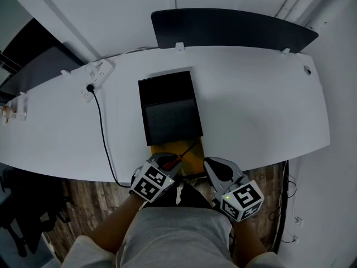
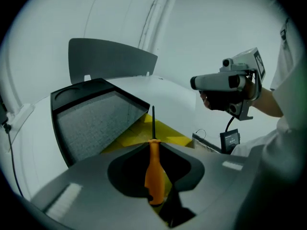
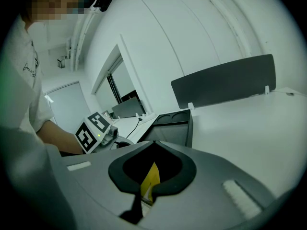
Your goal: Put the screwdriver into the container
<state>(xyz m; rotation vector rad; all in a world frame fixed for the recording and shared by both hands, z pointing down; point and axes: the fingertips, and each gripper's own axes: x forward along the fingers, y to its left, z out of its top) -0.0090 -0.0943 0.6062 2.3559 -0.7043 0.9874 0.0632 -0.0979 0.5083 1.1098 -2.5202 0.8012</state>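
Screwdriver (image 1: 183, 152), smooth orange handle and thin dark shaft, points over a flat yellow mat (image 1: 193, 159) toward the black rectangular container (image 1: 167, 94) in the head view, its handle clamped between the left gripper's (image 2: 153, 143) matte grey fingers in that gripper's view, while the right gripper's (image 3: 153, 145) fingers meet, empty.

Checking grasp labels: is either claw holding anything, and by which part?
Left claw grips the screwdriver by its orange handle; right claw holds nothing.

Container (image 1: 170, 108) on table (image 1: 262, 105), power strip (image 1: 96, 74) to its left, panel (image 1: 234, 29) behind
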